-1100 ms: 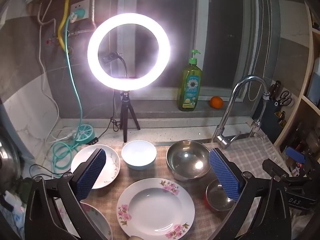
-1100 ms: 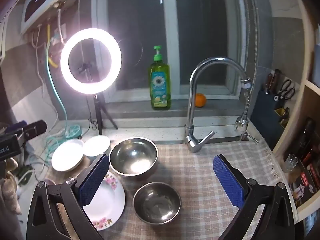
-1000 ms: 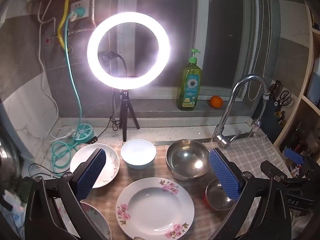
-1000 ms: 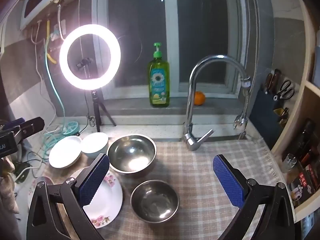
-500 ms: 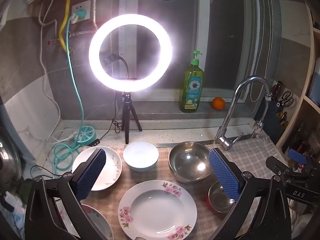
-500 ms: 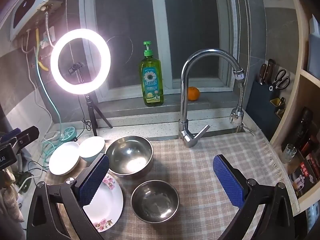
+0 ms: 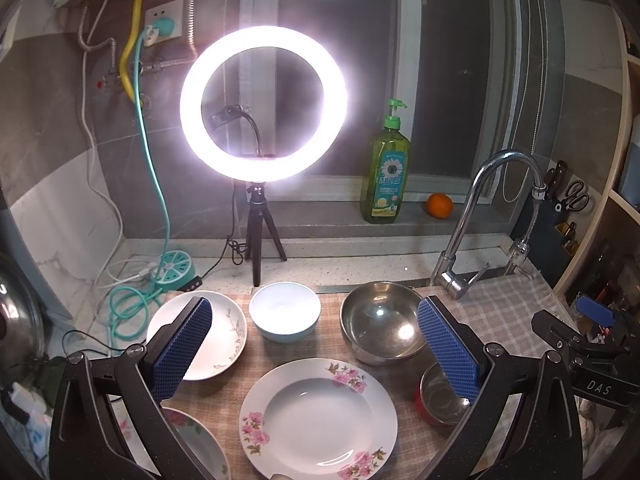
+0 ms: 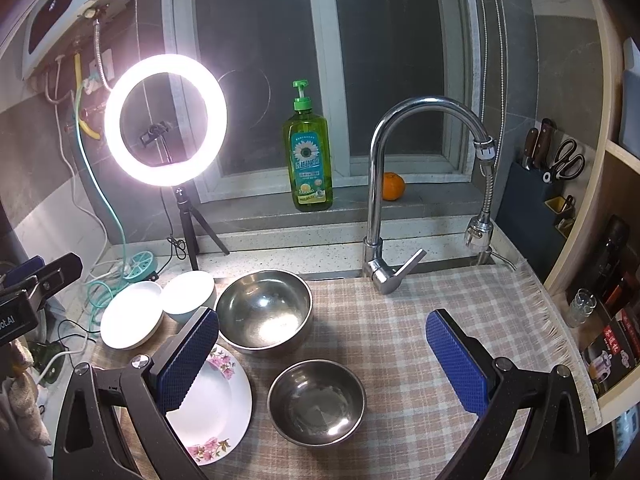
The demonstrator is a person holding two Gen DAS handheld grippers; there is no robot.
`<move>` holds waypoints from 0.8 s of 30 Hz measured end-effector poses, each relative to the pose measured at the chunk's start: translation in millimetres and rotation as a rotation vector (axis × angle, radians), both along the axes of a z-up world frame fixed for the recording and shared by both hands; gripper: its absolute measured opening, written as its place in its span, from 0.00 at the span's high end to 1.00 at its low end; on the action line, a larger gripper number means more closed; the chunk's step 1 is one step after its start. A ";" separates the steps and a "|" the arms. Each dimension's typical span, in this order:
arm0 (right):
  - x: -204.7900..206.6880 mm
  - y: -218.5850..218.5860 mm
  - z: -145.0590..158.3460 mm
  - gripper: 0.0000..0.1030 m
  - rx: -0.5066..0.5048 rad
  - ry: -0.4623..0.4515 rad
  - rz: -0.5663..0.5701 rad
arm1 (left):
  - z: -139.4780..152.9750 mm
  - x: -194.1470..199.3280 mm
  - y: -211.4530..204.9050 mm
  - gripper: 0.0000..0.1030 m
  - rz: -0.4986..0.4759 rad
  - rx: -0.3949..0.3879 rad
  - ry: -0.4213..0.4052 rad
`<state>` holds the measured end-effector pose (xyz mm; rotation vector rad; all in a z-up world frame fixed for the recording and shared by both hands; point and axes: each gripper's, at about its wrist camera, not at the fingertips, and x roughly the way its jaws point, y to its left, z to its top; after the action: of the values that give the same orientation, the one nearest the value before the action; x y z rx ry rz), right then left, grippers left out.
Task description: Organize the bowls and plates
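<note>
Now both grippers hang above a checked cloth (image 8: 420, 320) spread over the counter, each with its blue-padded fingers spread wide and nothing between them. The left gripper (image 7: 312, 344) looks down on a flowered plate (image 7: 320, 416) at the cloth's near edge; the right gripper (image 8: 320, 356) sits over a small steel bowl (image 8: 316, 402), also near that edge.

Behind these, toward the cloth's far edge, stands a large steel bowl (image 8: 264, 312), just beside the flowered plate and close to the small bowl. To its left is a white bowl (image 7: 285, 312), and at the far left corner a white plate with a faint leaf sprig (image 7: 216, 332), touching or nearly touching the white bowl. A second flowered plate (image 7: 192, 444) peeks out at the near left corner, half hidden by the left gripper's frame.

Behind the cloth a lit ring light (image 7: 262, 104) on a black tripod stands on the counter and throws strong glare. A chrome faucet (image 8: 384, 200) rises at the cloth's far edge, right of the large bowl. On the window ledge are a green soap bottle (image 8: 307, 152) and an orange (image 8: 393, 186). A teal cord (image 7: 152, 184) coils off the cloth's left edge. The right half of the cloth is bare.
</note>
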<state>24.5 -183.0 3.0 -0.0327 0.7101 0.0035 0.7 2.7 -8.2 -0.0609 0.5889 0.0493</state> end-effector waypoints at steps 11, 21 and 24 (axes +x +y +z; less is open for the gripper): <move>-1.6 -1.3 0.9 0.00 0.005 0.005 -0.001 | 0.2 -1.9 -2.6 0.01 -0.008 0.006 -0.003; -2.1 -2.7 0.8 0.00 0.008 0.010 -0.001 | 0.8 -2.2 -5.9 0.01 -0.012 0.008 -0.002; -2.1 -2.5 0.7 0.00 0.009 0.011 -0.001 | 1.2 -1.4 -6.7 0.01 -0.011 0.009 -0.002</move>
<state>22.4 -185.5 3.7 -0.0240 0.7207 0.0060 -0.7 -4.0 -7.0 -0.0493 0.5874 0.0410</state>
